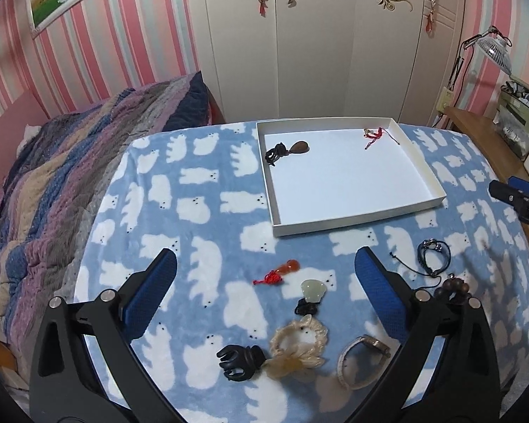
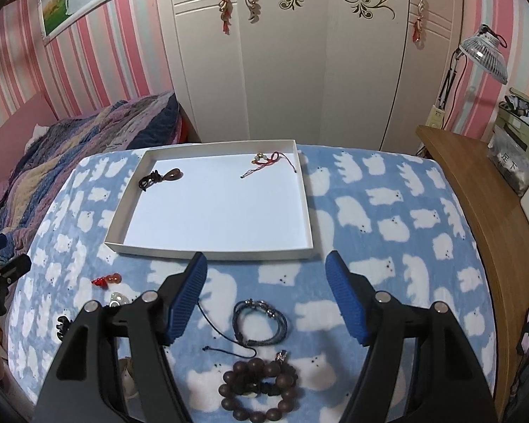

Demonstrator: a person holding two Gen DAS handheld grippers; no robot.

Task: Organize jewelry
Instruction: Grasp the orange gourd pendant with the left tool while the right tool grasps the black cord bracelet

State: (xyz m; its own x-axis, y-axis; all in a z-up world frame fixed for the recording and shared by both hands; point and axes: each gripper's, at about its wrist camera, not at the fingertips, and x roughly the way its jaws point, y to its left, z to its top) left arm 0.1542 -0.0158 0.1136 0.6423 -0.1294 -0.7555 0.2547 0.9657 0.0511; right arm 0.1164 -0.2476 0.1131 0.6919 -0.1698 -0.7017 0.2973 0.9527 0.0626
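Pink striped wallpaper (image 2: 14, 70) fills the upper left, bearing a framed picture (image 2: 81, 0). A white ornamented wardrobe (image 2: 299, 70) stands center; a striped quilt (image 1: 70, 176) lies left, a lamp (image 2: 483, 54) upper right.

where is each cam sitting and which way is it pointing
Left wrist: on the left gripper, above the blanket's near left, facing the white tray and wardrobe; its own fingers show open, the right gripper's tip at the far right.
Right wrist: on the right gripper, facing the same way; fingers open.
Shared: tray, black cord bracelet.
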